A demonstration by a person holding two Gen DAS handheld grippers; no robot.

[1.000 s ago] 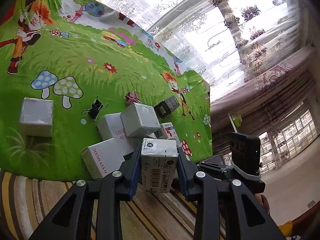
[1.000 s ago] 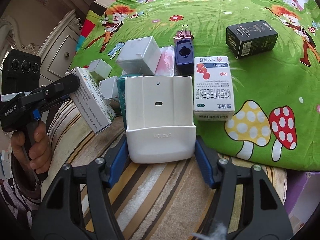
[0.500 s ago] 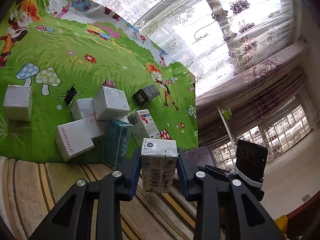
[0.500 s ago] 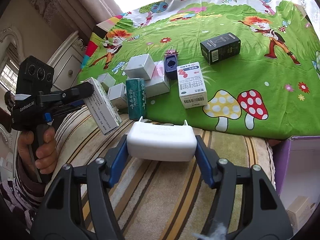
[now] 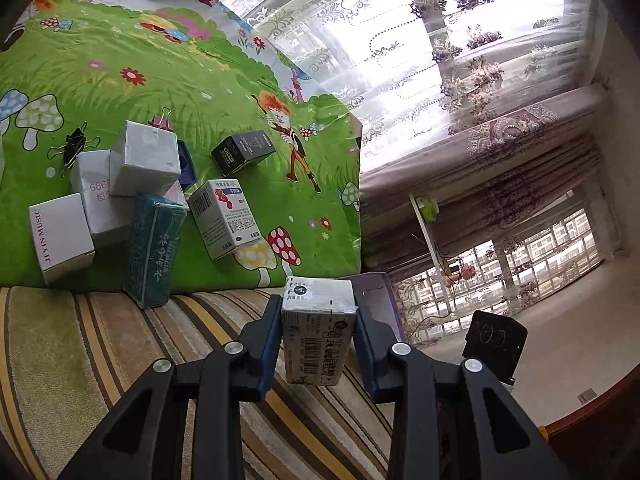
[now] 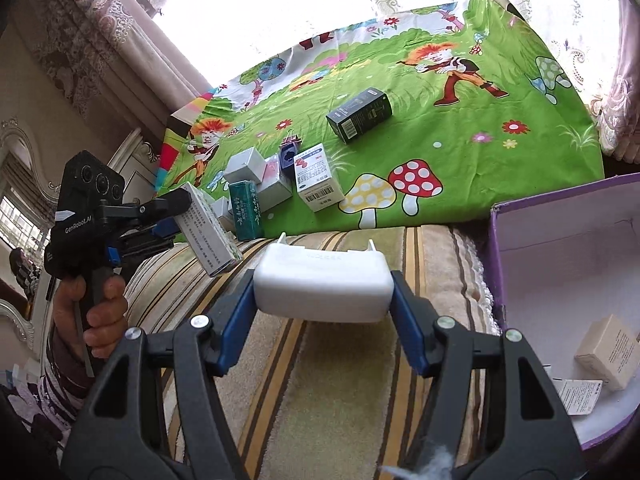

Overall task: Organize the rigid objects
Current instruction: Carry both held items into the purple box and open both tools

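The right gripper (image 6: 323, 294) pinches a white moulded plastic holder (image 6: 322, 284) by its two ends, the blue-padded fingers (image 6: 236, 318) pressed against its sides, and carries it above a striped beige and brown rug (image 6: 332, 392). To the right of those fingers stands an open purple cardboard box with a white inside (image 6: 560, 264); in it lie a small cream carton (image 6: 608, 352) and a printed paper slip (image 6: 578, 396), though the far corner of the box runs out of view, so there may be more in it. The left gripper (image 5: 318, 332) pinches a white printed medicine carton with a barcode (image 5: 318, 336) between its fingers (image 5: 270, 336); the purple box's edge shows just beyond them. Ahead and left of the left fingers, on a bright green cartoon-printed cloth (image 5: 168, 76), the remaining things lie clustered: a teal carton (image 5: 154, 248), a white carton with red marks (image 5: 224, 220), several plain white boxes (image 5: 144, 160), a black carton (image 5: 244, 152) set apart, and a black binder clip (image 5: 74, 146).
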